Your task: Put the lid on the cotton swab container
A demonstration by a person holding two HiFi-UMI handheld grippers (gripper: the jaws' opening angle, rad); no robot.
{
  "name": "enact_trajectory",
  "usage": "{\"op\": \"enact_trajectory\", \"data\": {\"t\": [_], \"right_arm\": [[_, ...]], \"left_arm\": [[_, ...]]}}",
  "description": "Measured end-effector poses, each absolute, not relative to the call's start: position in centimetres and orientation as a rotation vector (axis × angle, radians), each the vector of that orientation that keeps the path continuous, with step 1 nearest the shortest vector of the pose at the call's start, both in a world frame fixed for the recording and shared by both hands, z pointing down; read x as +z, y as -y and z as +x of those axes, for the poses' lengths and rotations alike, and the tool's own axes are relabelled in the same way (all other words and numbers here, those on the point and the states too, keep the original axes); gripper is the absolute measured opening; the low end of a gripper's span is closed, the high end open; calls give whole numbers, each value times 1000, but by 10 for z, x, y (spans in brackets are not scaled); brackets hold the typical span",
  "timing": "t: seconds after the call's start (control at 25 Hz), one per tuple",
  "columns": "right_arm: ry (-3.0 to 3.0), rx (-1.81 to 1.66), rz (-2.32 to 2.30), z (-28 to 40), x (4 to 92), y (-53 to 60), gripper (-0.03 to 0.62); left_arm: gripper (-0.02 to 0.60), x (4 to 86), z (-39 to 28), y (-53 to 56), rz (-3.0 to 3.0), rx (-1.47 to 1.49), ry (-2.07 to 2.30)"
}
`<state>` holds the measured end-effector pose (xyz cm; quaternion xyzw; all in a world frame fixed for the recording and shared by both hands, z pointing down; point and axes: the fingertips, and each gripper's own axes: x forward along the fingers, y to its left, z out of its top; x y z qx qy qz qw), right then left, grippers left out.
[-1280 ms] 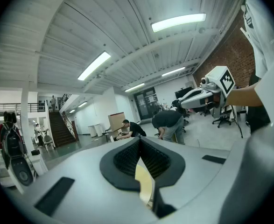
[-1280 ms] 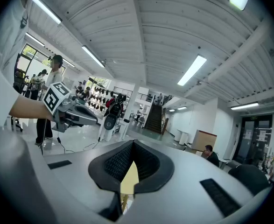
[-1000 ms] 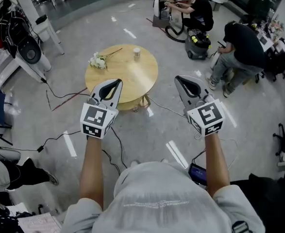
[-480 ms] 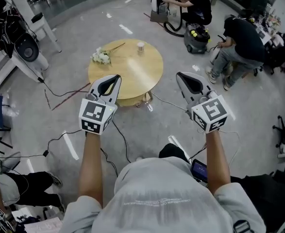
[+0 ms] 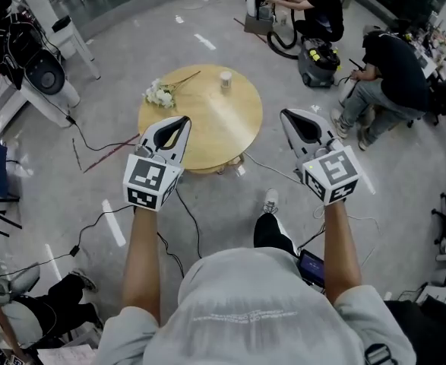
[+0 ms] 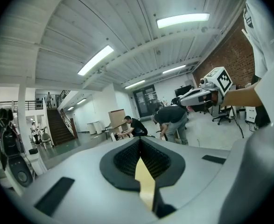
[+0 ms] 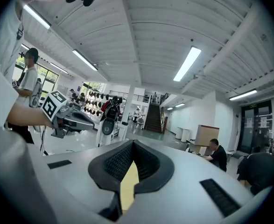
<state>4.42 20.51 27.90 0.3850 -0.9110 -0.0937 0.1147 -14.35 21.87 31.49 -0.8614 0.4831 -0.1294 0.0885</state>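
Gray workshop floor is spreading around round table [image 5: 207, 131]. Container [image 5: 226, 80] is standing near table's far edge, flowers [image 5: 159, 93] lying well left of it; lid too small to make out. I'm holding left gripper [image 5: 178, 123] and right gripper [image 5: 289, 117] in air, well apart from container. Both pairs of jaws are pressing together, gripping nothing.

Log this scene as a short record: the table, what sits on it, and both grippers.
table: round light-wooden table, ahead of the person
on table: small pale cylindrical container near the far edge; bunch of white flowers at the left edge
left gripper: jaws together, empty, held in the air
right gripper: jaws together, empty, held in the air
task state: container untouched, apart from both grippers
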Motion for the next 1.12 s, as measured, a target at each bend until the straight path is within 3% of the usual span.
{"op": "enact_trajectory", "data": {"t": [0.56,1.12], "right_arm": [[2741,-316,855,119,282,39,26],[2776,-239,683,146,311,169,26]], "left_arm": [[17,307,-80,-9,-2465,-412,-1764],[17,334,-40,103,-2431,-564,-1895]]}}
